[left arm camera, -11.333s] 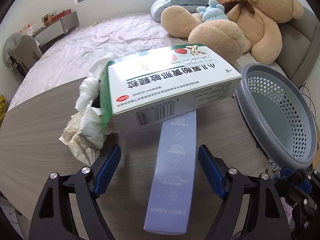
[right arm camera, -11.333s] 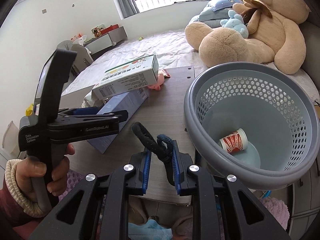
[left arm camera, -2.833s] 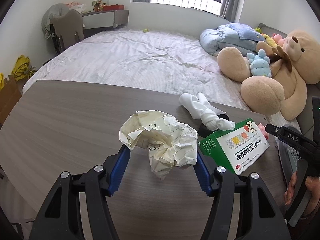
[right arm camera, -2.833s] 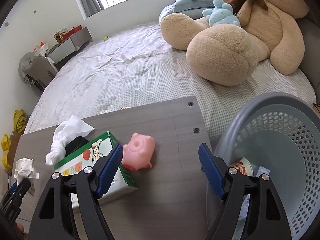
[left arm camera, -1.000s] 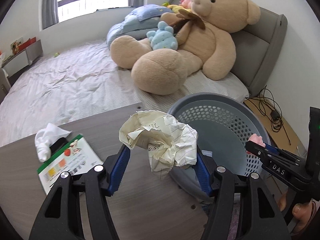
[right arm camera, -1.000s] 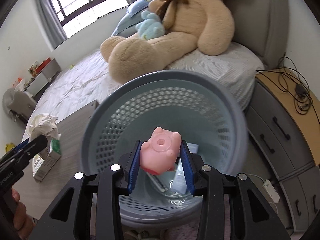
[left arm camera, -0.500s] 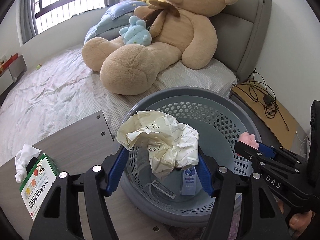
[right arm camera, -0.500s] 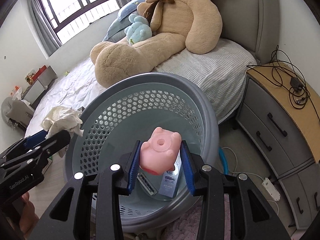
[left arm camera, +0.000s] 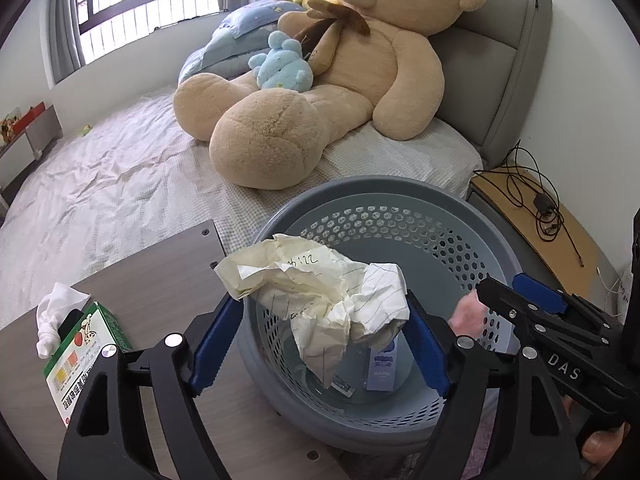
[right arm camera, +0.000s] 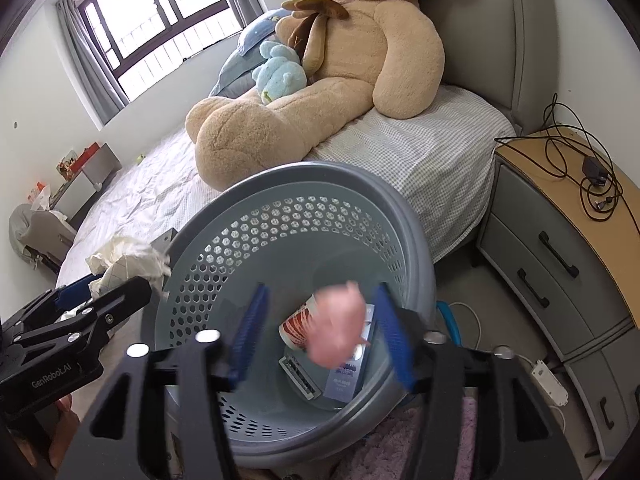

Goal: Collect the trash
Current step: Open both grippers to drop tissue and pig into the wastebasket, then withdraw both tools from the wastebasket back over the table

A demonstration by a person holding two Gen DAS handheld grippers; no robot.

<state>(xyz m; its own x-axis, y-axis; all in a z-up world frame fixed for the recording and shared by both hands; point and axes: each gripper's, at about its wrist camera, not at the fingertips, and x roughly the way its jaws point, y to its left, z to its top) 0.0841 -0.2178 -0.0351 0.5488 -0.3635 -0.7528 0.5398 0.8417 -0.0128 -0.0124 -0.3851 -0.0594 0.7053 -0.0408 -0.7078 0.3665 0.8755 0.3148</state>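
Crumpled paper (left arm camera: 320,292) sits clamped in the left tongs (left arm camera: 320,340) above the grey basket (left arm camera: 472,216). Right wrist view: right tongs (right arm camera: 322,332) spread apart, pink pig toy (right arm camera: 336,320) (blurred) loose between them, over the basket interior.

"DAS" is printed in white on the right gripper (left arm camera: 516,300), and "GenRobot.AI" on the left gripper (right arm camera: 92,292). Handwriting like "22" (hard to read) is seen on the crumpled paper (left arm camera: 320,292).
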